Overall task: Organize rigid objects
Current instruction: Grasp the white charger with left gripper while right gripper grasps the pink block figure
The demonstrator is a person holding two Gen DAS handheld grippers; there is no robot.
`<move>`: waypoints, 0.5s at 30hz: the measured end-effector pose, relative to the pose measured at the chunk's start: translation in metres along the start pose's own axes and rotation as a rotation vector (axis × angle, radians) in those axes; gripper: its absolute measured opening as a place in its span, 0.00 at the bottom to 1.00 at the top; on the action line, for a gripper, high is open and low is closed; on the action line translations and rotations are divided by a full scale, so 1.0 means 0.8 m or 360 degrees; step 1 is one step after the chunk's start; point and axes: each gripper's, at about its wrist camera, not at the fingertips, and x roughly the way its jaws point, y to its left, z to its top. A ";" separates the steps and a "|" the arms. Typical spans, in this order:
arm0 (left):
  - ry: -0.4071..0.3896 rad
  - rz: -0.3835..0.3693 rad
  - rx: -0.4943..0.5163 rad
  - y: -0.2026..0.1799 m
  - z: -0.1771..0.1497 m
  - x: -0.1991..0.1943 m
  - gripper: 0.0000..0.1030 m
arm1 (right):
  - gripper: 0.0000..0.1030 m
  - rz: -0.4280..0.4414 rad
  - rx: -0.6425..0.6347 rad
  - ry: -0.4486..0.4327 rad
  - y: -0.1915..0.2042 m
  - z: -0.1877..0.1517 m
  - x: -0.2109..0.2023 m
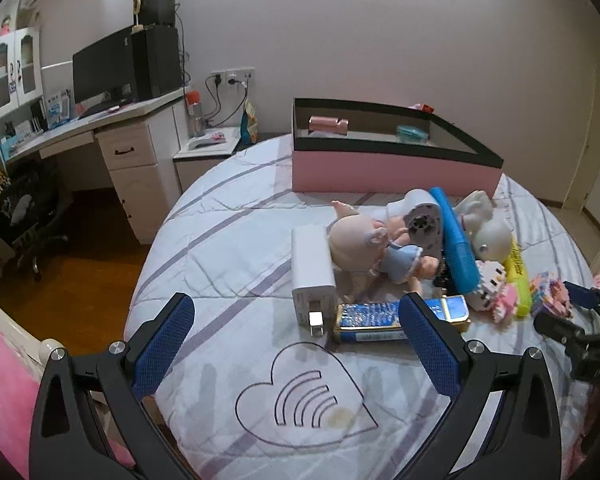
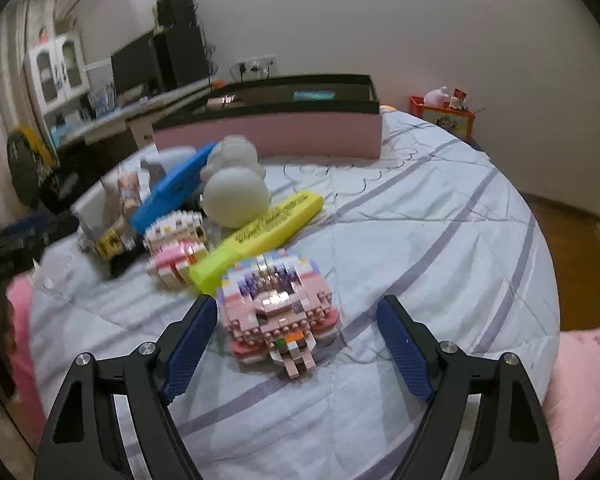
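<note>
A pile of rigid objects lies on the bed. In the left wrist view my left gripper (image 1: 296, 312) is open; a white charger (image 1: 314, 276) and a blue and gold tin (image 1: 400, 318) sit at its fingertips. Behind them are a doll (image 1: 374, 250), a blue case (image 1: 456, 240) and a white figure (image 1: 488, 228). In the right wrist view my right gripper (image 2: 298, 312) is open around a pink brick model (image 2: 278, 300), not touching it. A yellow highlighter (image 2: 260, 232) and a second brick figure (image 2: 176, 244) lie beyond. A pink box (image 1: 392, 168) stands behind.
The pink box (image 2: 268, 132) has a black rim and holds a pink item (image 1: 328, 124) and a teal item (image 1: 410, 133). A desk with monitor (image 1: 100, 68) stands left, beyond the bed edge. A red box (image 2: 442, 114) sits by the far wall. Pink pillows flank the bed.
</note>
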 end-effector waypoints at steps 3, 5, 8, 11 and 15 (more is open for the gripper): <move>0.0013 0.0011 0.0010 0.001 0.004 0.008 1.00 | 0.81 -0.0006 -0.0039 -0.0020 0.006 0.001 -0.001; 0.0024 0.0013 0.0008 0.003 0.007 0.013 1.00 | 0.64 0.0006 -0.0002 -0.0017 0.000 0.002 0.000; 0.0042 0.0024 -0.0005 0.007 0.011 0.021 1.00 | 0.54 0.0028 0.0043 -0.0016 -0.010 0.007 -0.001; 0.0043 0.0026 -0.0016 0.008 0.019 0.029 1.00 | 0.54 0.0032 0.0086 -0.0014 -0.018 0.012 -0.002; 0.0066 0.0105 -0.0016 0.012 0.026 0.040 0.99 | 0.54 0.0013 0.0110 -0.0037 -0.022 0.017 -0.008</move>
